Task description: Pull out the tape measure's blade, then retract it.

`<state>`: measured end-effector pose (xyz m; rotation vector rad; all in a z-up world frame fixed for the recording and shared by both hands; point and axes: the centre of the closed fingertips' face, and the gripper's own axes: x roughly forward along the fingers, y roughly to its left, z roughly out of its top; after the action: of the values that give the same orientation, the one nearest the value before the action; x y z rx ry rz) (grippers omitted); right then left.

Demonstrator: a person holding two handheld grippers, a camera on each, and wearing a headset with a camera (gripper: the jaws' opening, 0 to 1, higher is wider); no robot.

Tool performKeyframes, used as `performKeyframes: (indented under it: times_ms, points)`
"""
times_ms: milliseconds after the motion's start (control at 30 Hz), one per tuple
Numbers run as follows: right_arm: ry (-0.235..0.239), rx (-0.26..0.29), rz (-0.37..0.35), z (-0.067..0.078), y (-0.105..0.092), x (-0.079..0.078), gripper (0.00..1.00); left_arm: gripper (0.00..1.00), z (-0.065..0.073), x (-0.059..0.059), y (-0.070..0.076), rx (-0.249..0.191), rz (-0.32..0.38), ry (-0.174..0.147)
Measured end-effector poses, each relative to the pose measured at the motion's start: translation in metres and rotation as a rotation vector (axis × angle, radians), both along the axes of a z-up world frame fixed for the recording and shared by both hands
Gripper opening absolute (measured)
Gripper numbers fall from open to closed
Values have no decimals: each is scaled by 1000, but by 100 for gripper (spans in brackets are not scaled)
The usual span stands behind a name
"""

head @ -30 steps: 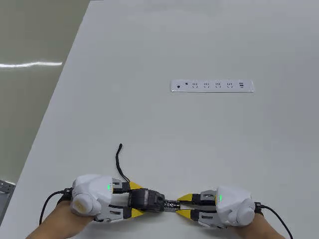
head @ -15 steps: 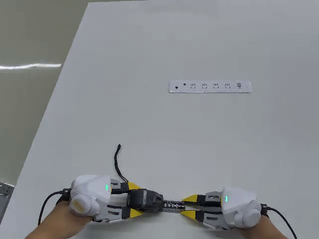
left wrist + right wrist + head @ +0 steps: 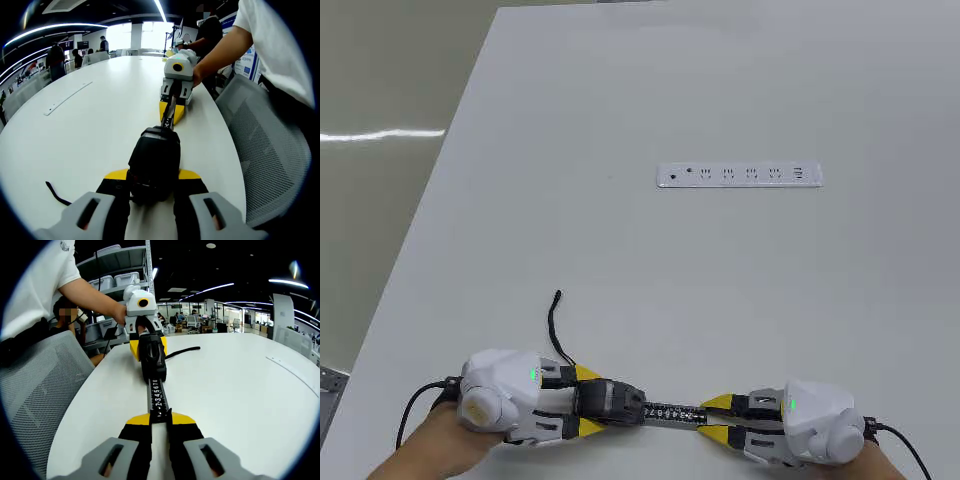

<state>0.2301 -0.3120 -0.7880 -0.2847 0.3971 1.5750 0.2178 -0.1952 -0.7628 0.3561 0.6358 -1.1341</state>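
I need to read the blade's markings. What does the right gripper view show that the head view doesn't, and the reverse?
Right gripper view: the blade's digits read clearly, its end clamped in the right hand-held gripper, and a mesh chair stands beside the table. Head view: the floor past the table edge, and that gripper's white body from above. Shared: the tape measure case in the left hand-held gripper, its black strap, the power strip.

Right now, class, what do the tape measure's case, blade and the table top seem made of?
The case looks like matt black plastic or rubber, with soft highlights. The blade is a thin black strip with white printed numerals, perhaps coated steel. The table top looks like smooth white laminate, with a slight sheen.
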Motion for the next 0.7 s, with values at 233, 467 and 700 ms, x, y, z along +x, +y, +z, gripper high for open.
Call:
performKeyframes:
  times_ms: [233,467,700]
  points:
    - [5,1,-8,1,-6,1,10,29,-1,0,1,0,1,3]
    - [14,0,-16,2,-13,2,10,29,-1,0,1,0,3,3]
    - [15,-1,-19,2,-22,2,10,29,0,0,0,0,4,5]
